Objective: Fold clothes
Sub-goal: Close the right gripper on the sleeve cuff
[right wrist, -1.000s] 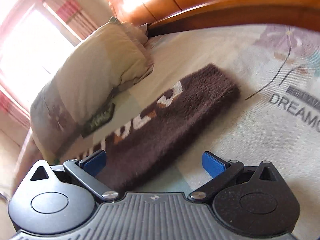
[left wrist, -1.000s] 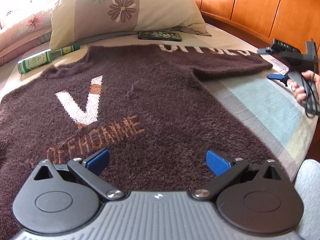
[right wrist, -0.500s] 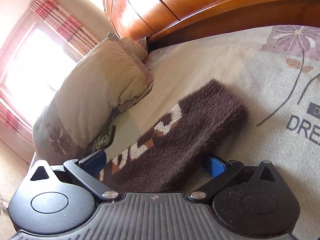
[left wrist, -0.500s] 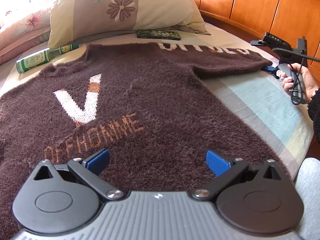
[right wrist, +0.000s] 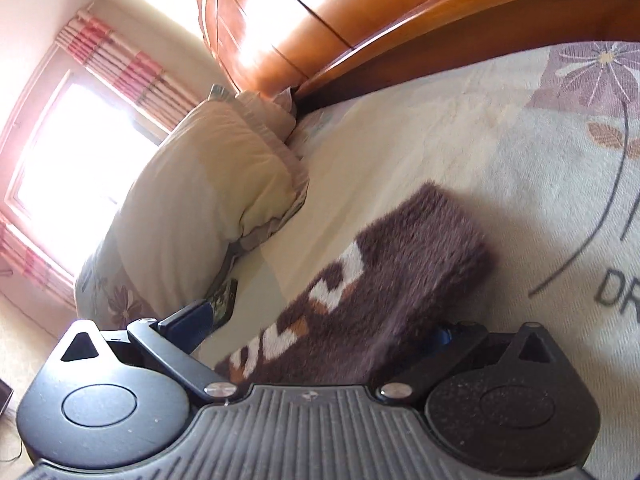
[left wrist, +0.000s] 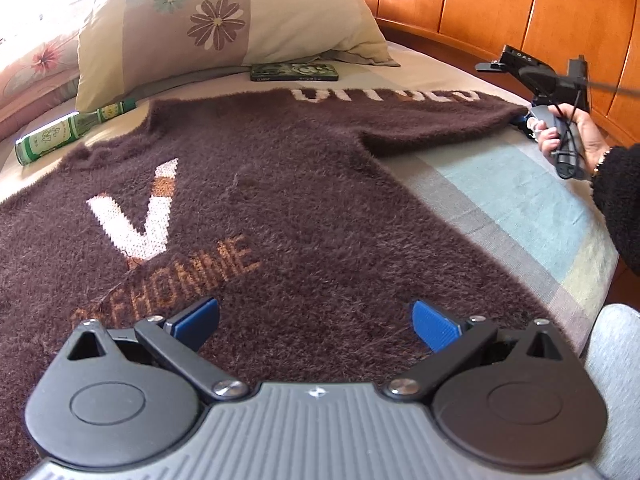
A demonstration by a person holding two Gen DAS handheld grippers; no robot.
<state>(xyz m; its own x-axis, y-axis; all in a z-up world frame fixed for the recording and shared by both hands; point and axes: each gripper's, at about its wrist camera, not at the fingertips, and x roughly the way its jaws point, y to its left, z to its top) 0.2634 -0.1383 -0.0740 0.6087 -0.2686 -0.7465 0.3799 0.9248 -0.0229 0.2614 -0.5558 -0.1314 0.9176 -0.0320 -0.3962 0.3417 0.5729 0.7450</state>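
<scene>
A fuzzy dark brown knitted sweater with a big white V on it (left wrist: 248, 208) lies spread flat on the bed (left wrist: 520, 200), front side up. Its body covers the near side of the bed. One long sleeve with white letters (right wrist: 360, 292) stretches out toward the far edge by the shiny orange wooden headboard (left wrist: 520, 8). The left hand-held gripper (left wrist: 316, 322) hangs just over the bottom part of the sweater. Its two blue pads are wide apart and they hold nothing. The right hand-held gripper (right wrist: 320, 332) is down at the end of the sleeve. The sleeve lies between its two fingers, which stand wide apart, one on each side of the fuzzy cloth. I cannot see them squeezing it. A person's hand (left wrist: 568, 136) holds that tool near the far edge of the bed. A cream pillow with a purple flower (left wrist: 224, 28), a green glass bottle (left wrist: 72, 132) and a small dark flat case (left wrist: 294, 72) lie past the sweater's neck. I think the step now is taking hold of the sleeve, so it can be folded in over the body. Next the right fingers need to close tight on the sleeve end. The cloth is thick and soft, so they must pinch all of it or it may slip out.
</scene>
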